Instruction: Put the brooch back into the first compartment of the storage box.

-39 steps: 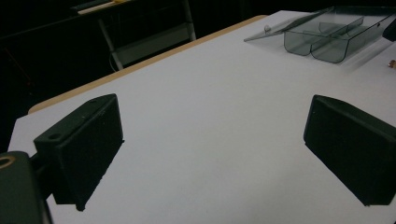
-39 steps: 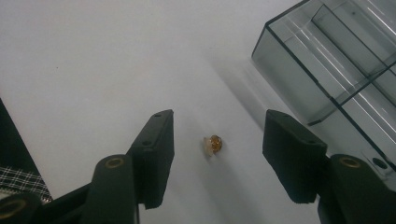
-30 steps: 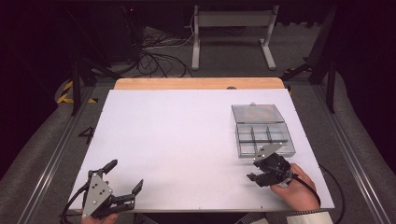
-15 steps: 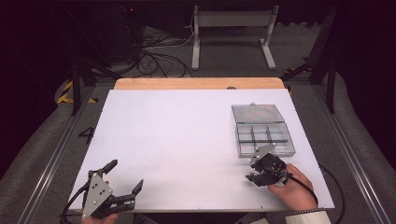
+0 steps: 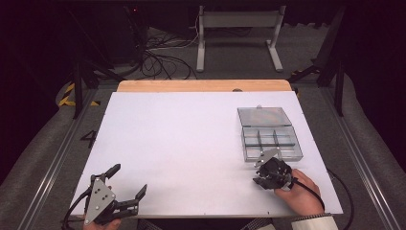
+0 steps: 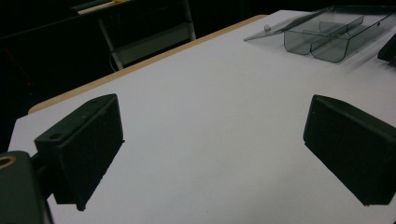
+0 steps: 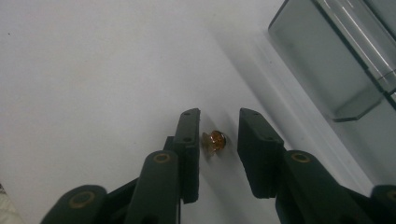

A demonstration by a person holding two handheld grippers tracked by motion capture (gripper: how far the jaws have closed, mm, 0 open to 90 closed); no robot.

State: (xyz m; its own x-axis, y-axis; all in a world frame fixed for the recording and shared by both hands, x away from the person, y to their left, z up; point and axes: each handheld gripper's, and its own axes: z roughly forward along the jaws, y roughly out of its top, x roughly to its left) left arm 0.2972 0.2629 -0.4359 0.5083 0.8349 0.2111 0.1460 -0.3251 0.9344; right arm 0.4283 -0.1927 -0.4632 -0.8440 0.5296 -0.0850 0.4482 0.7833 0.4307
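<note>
Amber bead (image 7: 214,140) sits on the white table (image 5: 182,143) between the 2 jaws of my right gripper (image 7: 215,140), which point down at the surface. Those jaws stand slightly apart around it: the left one looks to be touching or almost touching the bead, and a narrow gap shows on the other side, so I do not read it as pinched. The bead is small, rounded and translucent, lying bare on the tabletop just beside the near left corner of the clear compartment box (image 7: 336,70).

From the high view, my right gripper (image 5: 268,173) is at the near right of the table, held by my right hand (image 5: 299,191), and it sits just near of the box (image 5: 272,140). That box is grey-tinted plastic, divided into 6 small compartments, with its lid (image 5: 264,116) folded open on the far side. I cannot tell from here whether the compartments hold anything.

My left gripper (image 5: 127,184) rests at the near left corner of the table, well apart from the box and the bead. Its jaws are spread wide; in the left gripper view the 2 black pads (image 6: 81,144) frame bare white tabletop, with the box (image 6: 327,32) far off at the upper right.

A wooden strip (image 5: 203,85) edges the table's far side.
</note>
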